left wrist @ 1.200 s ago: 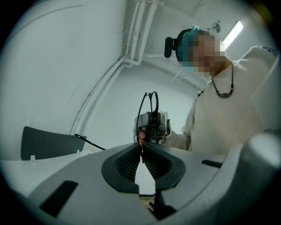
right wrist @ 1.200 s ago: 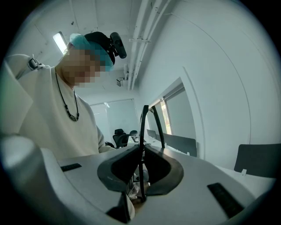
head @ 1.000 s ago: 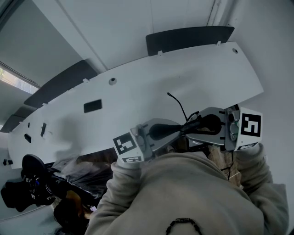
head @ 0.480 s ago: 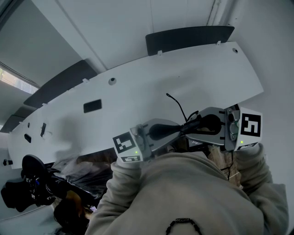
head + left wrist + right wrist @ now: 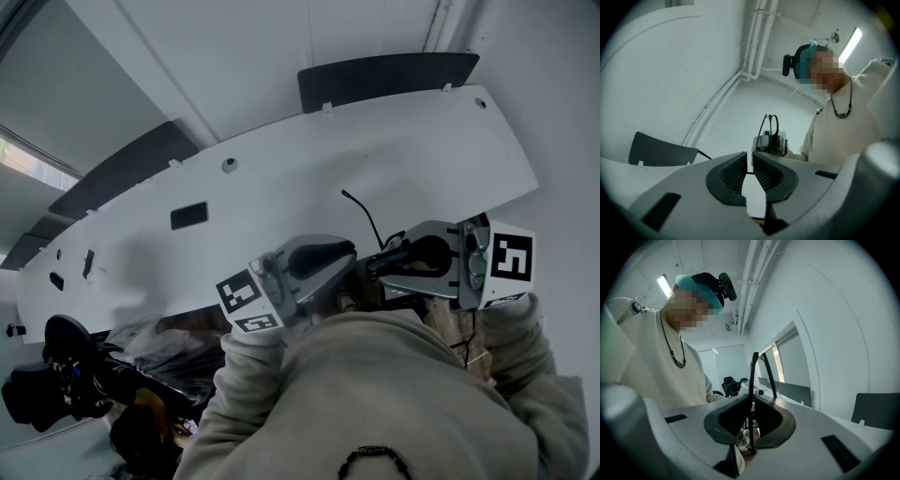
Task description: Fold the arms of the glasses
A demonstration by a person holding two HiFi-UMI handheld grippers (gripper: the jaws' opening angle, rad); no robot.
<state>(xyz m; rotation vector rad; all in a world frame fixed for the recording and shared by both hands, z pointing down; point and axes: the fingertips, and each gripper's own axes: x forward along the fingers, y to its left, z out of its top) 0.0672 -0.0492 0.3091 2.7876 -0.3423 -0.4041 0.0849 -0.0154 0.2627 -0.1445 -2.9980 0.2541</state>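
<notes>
The black-framed glasses (image 5: pixel 753 376) stand upright between the pads of my right gripper (image 5: pixel 751 404), which is shut on the frame. In the head view one thin arm of the glasses (image 5: pixel 362 215) sticks up and to the left from the right gripper (image 5: pixel 382 262). My left gripper (image 5: pixel 349 257) faces it from the left, a short gap away, tilted slightly upward. Its jaws are shut with nothing between them. From the left gripper (image 5: pixel 750 158) I see the glasses (image 5: pixel 770 127) ahead, held in the right gripper (image 5: pixel 768 143), apart from my left fingertips.
Both grippers are held close to the person's chest, above beige sleeves (image 5: pixel 394 394). A long white desk top (image 5: pixel 281 178) lies beyond, with dark chair backs (image 5: pixel 384 80) behind it. A black office chair (image 5: pixel 66 375) and dark clutter sit at the lower left.
The left gripper has drawn back to the left, away from the glasses, and tipped slightly up. Its tips met the right gripper's before; now there is a gap. The right gripper has not moved.
</notes>
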